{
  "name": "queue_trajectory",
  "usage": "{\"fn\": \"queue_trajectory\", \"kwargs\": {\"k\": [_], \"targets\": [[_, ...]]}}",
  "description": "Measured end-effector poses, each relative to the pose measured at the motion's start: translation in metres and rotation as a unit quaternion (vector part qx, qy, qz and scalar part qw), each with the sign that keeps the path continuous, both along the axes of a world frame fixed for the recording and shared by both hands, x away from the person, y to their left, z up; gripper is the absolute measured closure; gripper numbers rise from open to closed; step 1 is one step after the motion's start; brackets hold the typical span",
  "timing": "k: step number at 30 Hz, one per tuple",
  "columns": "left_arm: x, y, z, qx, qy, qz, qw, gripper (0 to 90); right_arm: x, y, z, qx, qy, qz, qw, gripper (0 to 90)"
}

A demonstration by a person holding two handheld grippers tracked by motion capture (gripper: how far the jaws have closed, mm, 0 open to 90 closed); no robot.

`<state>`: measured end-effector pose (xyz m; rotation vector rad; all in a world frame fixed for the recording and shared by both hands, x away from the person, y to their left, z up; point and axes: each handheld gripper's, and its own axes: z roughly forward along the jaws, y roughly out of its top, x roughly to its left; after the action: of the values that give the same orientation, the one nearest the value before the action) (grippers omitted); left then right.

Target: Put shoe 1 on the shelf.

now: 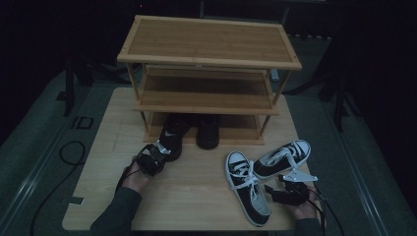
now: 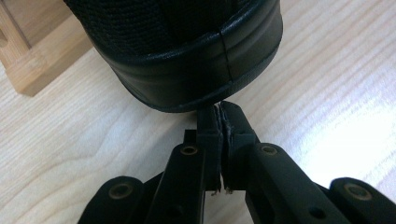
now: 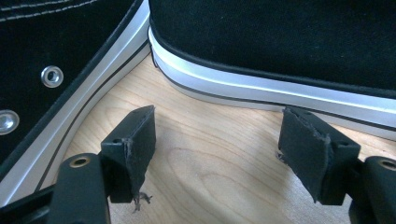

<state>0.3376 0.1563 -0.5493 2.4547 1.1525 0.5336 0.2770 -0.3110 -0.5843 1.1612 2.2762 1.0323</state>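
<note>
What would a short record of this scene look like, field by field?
Surface: wooden table
Furniture: three-tier bamboo shoe rack
On bottom tier: two black shoes, left black shoe sticking out, right black shoe
On table: two black-and-white canvas sneakers, near sneaker, far sneaker
Left gripper: jaws shut, tips at the heel of the left black shoe
Right gripper: jaws open, beside the sneakers' white soles

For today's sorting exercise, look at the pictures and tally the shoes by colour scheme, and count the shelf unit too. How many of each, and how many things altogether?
All-black shoes: 2, one at the shelf's foot by the left gripper, one beside it.
Black-and-white sneakers: 2, one nearer, one behind it.
Wooden shoe rack: 1.
Total: 5 things.
</note>
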Motion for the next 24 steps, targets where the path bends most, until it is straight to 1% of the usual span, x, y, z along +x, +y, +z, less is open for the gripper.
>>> {"fn": "queue_trajectory", "kwargs": {"k": [5, 9, 13, 16, 18, 24], "targets": [[0.008, -0.002, 0.0, -0.003, -0.002, 0.008, 1.0, 87.5, 0.0, 0.0, 0.0, 0.0, 0.0, 0.0, 1.0, 27.3], [0.016, 0.0, 0.0, -0.009, -0.003, 0.023, 0.9997, 87.5, 0.0, 0.0, 0.0, 0.0, 0.0, 0.0, 1.0, 27.4], [0.024, 0.001, 0.0, -0.007, -0.002, 0.03, 0.9995, 87.5, 0.0, 0.0, 0.0, 0.0, 0.0, 0.0, 1.0, 27.3], [0.028, -0.002, 0.002, -0.006, -0.004, 0.031, 0.9995, 87.6, 0.0, 0.0, 0.0, 0.0, 0.0, 0.0, 1.0, 27.4], [0.031, -0.006, 0.004, -0.006, -0.005, 0.027, 0.9996, 87.6, 0.0, 0.0, 0.0, 0.0, 0.0, 0.0, 1.0, 27.4], [0.04, -0.022, 0.005, 0.002, -0.005, 0.015, 0.9999, 87.8, 0.0, 0.0, 0.0, 0.0, 0.0, 0.0, 1.0, 27.4]]}}
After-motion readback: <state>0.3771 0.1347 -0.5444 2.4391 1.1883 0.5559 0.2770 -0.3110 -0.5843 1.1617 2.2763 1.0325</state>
